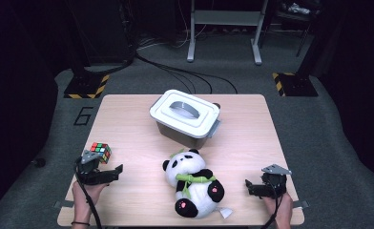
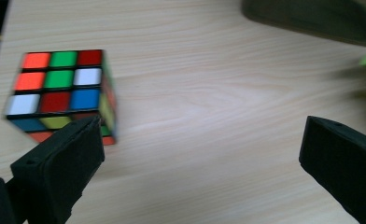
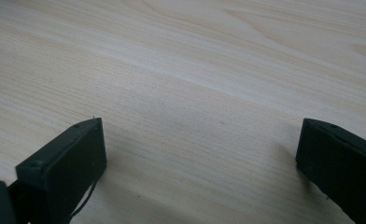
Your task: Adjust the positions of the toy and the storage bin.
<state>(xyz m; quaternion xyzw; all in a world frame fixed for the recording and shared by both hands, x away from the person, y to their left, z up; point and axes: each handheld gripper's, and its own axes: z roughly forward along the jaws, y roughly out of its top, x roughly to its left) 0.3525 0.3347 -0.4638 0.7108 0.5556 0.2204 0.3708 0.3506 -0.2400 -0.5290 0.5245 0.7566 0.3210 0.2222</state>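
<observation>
A scrambled colour cube [image 1: 101,151] rests on the wooden table [image 1: 132,129] near its left edge. My left gripper [image 1: 113,175] sits just in front of the cube, open and holding nothing. In the left gripper view the cube [image 2: 62,91] lies beyond the left jaw, outside the gap of the left gripper [image 2: 202,135]. A plush panda [image 1: 194,183] with a green bamboo sprig lies on its back at the front centre. My right gripper [image 1: 249,188] rests low at the front right, apart from the panda. In its own view the right gripper [image 3: 200,135] stands open over bare wood.
A grey storage box with a white handled lid [image 1: 185,117] stands at the table's middle back; its dark wall [image 2: 312,16] shows in the left gripper view. Beyond the table are cables, stands and yellow-black floor plates.
</observation>
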